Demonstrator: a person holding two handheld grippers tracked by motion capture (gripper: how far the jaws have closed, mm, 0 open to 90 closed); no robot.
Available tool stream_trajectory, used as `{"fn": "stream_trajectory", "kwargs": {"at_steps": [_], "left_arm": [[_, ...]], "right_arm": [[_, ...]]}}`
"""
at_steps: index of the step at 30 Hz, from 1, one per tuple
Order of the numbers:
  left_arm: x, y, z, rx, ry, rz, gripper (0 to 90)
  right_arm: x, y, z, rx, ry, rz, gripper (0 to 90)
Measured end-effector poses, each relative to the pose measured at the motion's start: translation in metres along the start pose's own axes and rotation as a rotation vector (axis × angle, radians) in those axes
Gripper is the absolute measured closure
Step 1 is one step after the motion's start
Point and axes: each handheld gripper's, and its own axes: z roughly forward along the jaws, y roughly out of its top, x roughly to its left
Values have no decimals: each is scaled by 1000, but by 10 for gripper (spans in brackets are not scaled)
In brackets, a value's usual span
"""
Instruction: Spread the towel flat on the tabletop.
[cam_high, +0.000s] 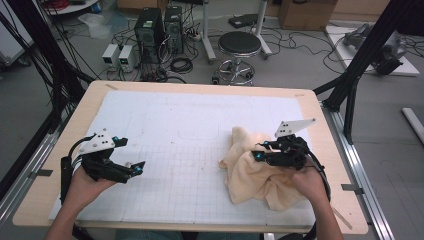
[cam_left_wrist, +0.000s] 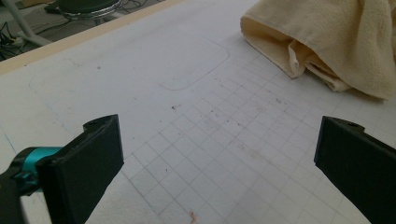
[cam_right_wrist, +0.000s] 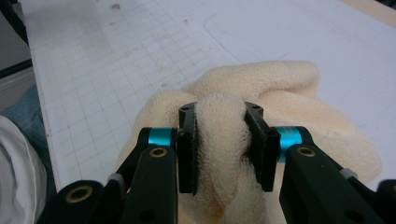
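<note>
Holding a gripper in each hand, you stood at the near edge of a counter (cam_high: 320, 107) covered by a white mat (cam_high: 190, 125) printed with a faint grid. Your right gripper (cam_right_wrist: 219, 144) pinched a thick fold of a cream towel (cam_high: 250, 172), the cloth bulging up between the two black jaws and squeezed on both sides. In the high view, that right gripper (cam_high: 263, 151) sat over the towel on the right half of the mat, with your right hand (cam_high: 307, 182) behind it and a grey three-cornered plate on top. The towel lay crumpled in a loose heap, partly bunched under the gripper, its lower edge near the mat's front border.

Your left gripper (cam_high: 134, 167) rested over the left half of the mat, well apart from the towel, in your left hand (cam_high: 87, 185). Its jaws were spread wide with nothing between them; bare grid showed in the gap in the left gripper view (cam_left_wrist: 219, 158). From that view, the towel (cam_left_wrist: 327, 42) lay farther off at the upper right, a folded hem facing the gripper.

Beyond the counter, a round black stool (cam_high: 239, 47) and two computer towers (cam_high: 160, 27) stood on a grey floor strewn with cables.
</note>
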Motion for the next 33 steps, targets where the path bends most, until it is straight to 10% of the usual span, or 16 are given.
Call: {"fn": "stream_trajectory", "kwargs": {"at_steps": [33], "left_arm": [[5, 2, -5, -28, -11, -12, 17]], "right_arm": [[48, 162, 48, -191, 156, -170, 695]]}}
